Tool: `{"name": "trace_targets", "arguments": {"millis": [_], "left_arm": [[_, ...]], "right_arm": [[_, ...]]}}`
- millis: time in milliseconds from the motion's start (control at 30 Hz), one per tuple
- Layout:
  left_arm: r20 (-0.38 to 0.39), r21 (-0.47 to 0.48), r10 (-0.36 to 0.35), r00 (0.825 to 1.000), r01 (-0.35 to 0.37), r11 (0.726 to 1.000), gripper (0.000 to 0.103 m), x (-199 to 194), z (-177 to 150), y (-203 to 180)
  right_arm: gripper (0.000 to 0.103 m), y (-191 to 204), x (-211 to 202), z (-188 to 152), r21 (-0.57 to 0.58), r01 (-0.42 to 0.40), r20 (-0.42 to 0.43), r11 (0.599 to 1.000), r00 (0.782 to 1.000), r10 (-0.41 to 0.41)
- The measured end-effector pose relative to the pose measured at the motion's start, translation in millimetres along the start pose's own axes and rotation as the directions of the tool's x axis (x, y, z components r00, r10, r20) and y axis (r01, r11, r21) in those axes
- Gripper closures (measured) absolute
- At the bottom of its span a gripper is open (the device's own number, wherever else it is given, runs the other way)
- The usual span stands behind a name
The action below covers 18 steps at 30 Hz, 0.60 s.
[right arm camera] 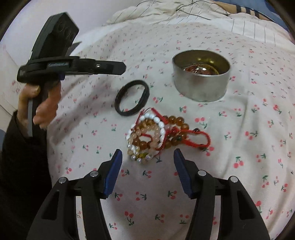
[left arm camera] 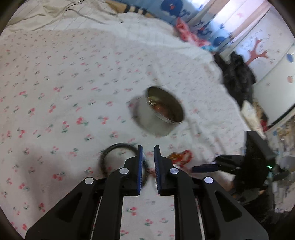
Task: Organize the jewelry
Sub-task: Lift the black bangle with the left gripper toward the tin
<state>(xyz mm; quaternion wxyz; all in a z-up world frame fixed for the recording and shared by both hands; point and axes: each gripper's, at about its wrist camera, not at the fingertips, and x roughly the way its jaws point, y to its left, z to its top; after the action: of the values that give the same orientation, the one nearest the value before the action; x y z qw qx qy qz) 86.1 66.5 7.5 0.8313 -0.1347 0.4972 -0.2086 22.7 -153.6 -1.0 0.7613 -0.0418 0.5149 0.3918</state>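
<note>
Your right gripper (right arm camera: 147, 158) hangs released, nothing held, just near of the bead bracelets (right arm camera: 158, 136), which lie tangled on the bedsheet (right arm camera: 239, 129) near the tin (right arm camera: 201, 75). They're light, slippery, floppy; pinch the bunched middle. Left gripper (left arm camera: 147, 153): nearly clenched, empty.

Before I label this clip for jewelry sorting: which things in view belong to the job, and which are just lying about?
Part of the job:
- round metal tin, jewelry already inside
- black ring band on the cherry-print sheet
- pile of beaded bracelets with red cord
- right gripper, open just short of the pile
- left gripper, nearly shut, empty

Just lying about:
- dark clothing
- cream bedding with thin cables
</note>
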Motion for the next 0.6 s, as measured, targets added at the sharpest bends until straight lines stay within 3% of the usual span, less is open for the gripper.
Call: {"name": "trace_targets", "arguments": {"millis": [167,200,267,400,433,500,567,600], "left_arm": [[-0.061,-0.006,0.177,0.982,-0.178,0.984,0.089,9.4,-2.8,15.8],[-0.083,-0.019,0.183,0.98,-0.185,0.983,0.084,13.9,-4.2,20.6],[-0.124,-0.016,0.228,0.966,-0.231,0.973,0.06,25.0,-8.0,26.4],[-0.149,0.057,0.283,0.947,-0.278,0.959,0.055,41.3,-15.5,15.5],[-0.147,0.065,0.285,0.947,-0.279,0.958,0.055,42.7,-16.5,13.6],[-0.142,0.074,0.281,0.949,-0.273,0.959,0.068,43.2,-17.4,12.6],[-0.14,0.076,0.277,0.951,-0.268,0.96,0.09,41.9,-17.1,13.6],[-0.14,0.081,0.27,0.953,-0.261,0.962,0.091,40.9,-17.0,13.2]], "right_arm": [[0.047,-18.7,-12.7,2.4,0.084,0.09,0.076,0.992,0.992,-0.097],[0.046,-27.4,-15.3,1.6,0.113,0.13,0.082,0.985,0.987,-0.14],[0.047,-41.4,-10.9,1.6,0.151,0.195,0.08,0.969,0.975,-0.208],[0.047,-47.3,-1.8,5.9,0.122,0.279,0.053,0.952,0.956,-0.287],[0.052,-44.0,3.2,6.1,0.092,0.317,0.046,0.944,0.946,-0.322],[0.062,-37.6,10.8,8.2,0.049,0.35,0.041,0.935,0.935,-0.352],[0.085,-33.1,16.7,10.5,0.041,0.356,0.043,0.934,0.933,-0.357],[0.091,-38.6,15.8,9.0,0.046,0.355,0.046,0.934,0.933,-0.357]]}}
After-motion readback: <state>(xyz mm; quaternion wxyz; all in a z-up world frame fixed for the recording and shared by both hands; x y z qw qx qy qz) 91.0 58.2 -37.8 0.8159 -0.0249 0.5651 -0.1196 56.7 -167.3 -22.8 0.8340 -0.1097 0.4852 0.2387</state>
